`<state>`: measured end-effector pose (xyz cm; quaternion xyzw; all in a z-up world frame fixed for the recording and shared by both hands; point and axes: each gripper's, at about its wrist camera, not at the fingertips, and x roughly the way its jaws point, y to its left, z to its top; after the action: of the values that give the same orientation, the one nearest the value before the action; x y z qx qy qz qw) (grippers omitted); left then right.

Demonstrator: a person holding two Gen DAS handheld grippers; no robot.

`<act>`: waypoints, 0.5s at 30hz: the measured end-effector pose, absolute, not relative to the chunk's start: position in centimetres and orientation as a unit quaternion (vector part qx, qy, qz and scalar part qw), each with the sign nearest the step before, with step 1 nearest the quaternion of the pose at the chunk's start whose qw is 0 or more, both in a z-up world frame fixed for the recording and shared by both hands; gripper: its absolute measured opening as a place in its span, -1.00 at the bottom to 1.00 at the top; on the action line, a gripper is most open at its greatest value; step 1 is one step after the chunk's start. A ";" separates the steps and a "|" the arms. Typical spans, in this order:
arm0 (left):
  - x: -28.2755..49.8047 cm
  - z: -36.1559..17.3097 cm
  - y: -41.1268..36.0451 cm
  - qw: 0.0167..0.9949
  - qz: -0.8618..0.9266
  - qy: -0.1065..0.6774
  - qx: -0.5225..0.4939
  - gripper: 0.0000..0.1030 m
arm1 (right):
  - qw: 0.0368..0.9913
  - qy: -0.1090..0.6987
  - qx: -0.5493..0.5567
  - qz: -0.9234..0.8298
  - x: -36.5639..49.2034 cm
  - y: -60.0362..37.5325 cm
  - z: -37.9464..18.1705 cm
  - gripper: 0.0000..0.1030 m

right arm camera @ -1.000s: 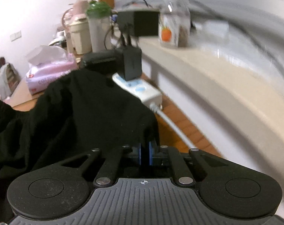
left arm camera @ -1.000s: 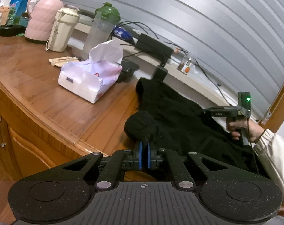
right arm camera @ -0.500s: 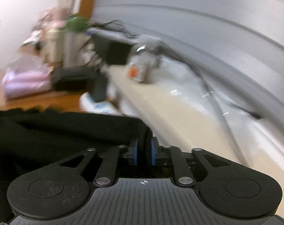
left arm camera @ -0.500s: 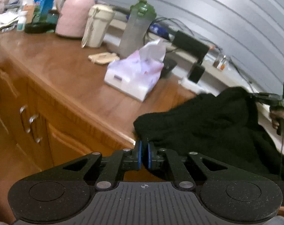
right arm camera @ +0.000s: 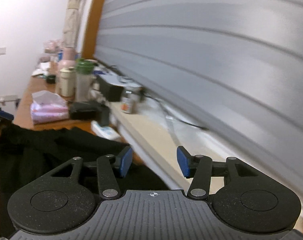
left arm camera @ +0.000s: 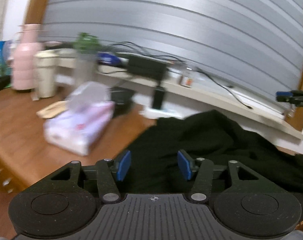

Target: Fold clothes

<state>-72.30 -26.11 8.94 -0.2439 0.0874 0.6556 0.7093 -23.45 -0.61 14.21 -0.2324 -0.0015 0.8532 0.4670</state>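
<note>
I have just let go of the black knitted garment (left arm camera: 211, 140): it lies in a loose heap on the brown wooden worktop (left arm camera: 21, 120), near the window ledge and just beside the pink soft pack of tissues (left arm camera: 79, 124). My left tongs (left arm camera: 154, 165) have just been opening and now stand spread above the cloth, nothing pressed between the blue pads (left arm camera: 124, 165). My right tongs (right arm camera: 154, 164) have likewise been opening and are spread and empty, the garment (right arm camera: 51, 146) below and to their left. I judge one fold laid down. Next I must pick a fresh edge, though blur hides where the hems run.
</note>
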 end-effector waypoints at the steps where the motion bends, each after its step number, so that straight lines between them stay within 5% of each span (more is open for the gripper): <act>1: -71.4 8.8 -25.3 0.716 0.648 0.089 -0.243 0.14 | 0.479 -0.006 -0.236 0.846 -21.9 -1.5 14.5 -0.03; 11: -61.1 8.4 -17.2 0.782 0.569 0.106 -0.231 0.23 | 0.592 0.009 -0.265 0.761 -6.3 -9.9 12.6 -0.04; 15: -55.5 8.5 -14.3 0.811 0.531 0.115 -0.215 0.33 | 0.620 0.081 -0.242 0.742 -0.7 -13.8 7.4 -0.26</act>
<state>-55.49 -14.26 8.48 -0.2153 0.1147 0.5311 0.8114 -0.69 -13.84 7.43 -0.2422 0.0810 0.7416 0.6204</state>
